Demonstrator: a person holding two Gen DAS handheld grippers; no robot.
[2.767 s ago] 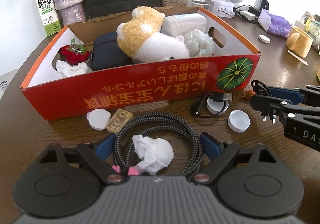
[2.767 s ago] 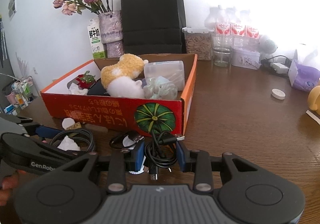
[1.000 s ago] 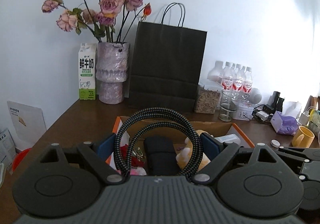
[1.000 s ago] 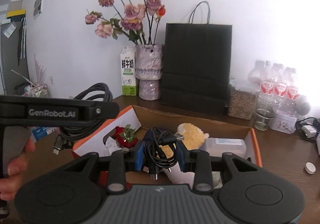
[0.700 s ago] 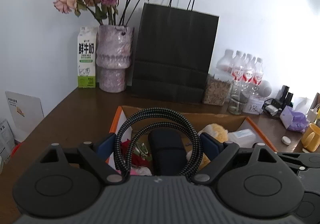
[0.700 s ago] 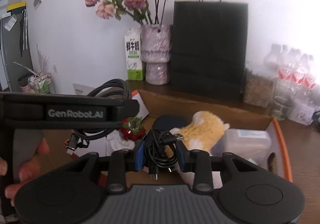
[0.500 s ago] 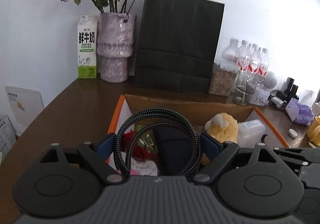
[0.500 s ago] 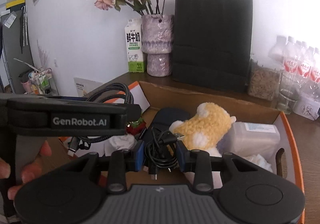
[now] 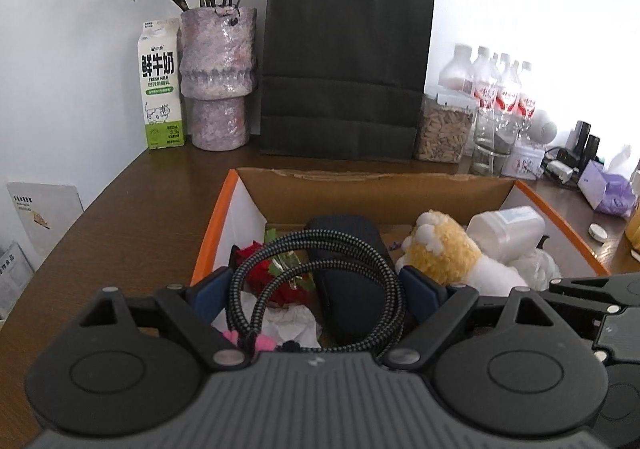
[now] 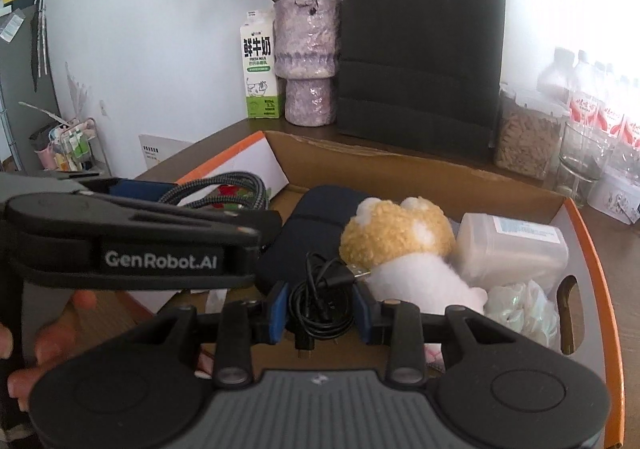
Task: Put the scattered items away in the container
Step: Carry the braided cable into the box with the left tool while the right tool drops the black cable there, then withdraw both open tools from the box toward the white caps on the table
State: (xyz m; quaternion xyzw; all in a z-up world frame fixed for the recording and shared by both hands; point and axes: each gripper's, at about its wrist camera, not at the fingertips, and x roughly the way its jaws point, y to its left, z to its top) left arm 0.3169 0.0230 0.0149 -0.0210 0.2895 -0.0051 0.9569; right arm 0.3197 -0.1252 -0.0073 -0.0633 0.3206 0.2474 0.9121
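Bright right-side glare, fisheye-bent edges
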